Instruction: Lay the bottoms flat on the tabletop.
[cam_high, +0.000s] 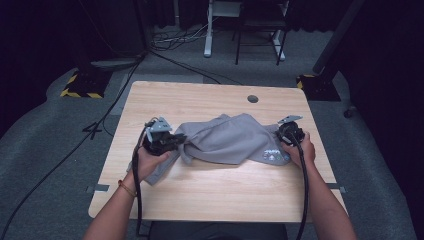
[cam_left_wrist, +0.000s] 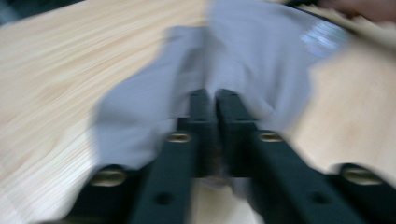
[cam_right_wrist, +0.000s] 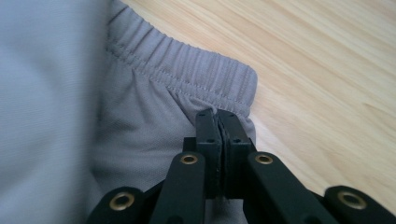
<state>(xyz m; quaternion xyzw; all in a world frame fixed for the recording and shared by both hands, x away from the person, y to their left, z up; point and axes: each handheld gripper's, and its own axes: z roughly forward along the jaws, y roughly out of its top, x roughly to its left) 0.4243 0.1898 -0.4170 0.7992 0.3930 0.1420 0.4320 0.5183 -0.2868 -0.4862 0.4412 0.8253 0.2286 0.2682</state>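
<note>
A grey pair of shorts (cam_high: 225, 142) lies crumpled across the middle of the wooden table (cam_high: 200, 100), with a small light print near its right end. My left gripper (cam_high: 177, 140) is at the cloth's left end. In the blurred left gripper view its jaws (cam_left_wrist: 215, 93) stand nearly together, with a fold of the grey fabric (cam_left_wrist: 243, 51) pinched between them. My right gripper (cam_high: 282, 137) is at the right end. It is shut (cam_right_wrist: 217, 113) on the cloth just below the elastic waistband (cam_right_wrist: 187, 70), near that band's corner.
A round cable hole (cam_high: 252, 98) sits in the table's far right part. Bare wood runs along the front and far edges. On the carpet beyond are cables, a desk frame (cam_high: 207, 35) and two yellow-and-black striped stand bases (cam_high: 80, 86).
</note>
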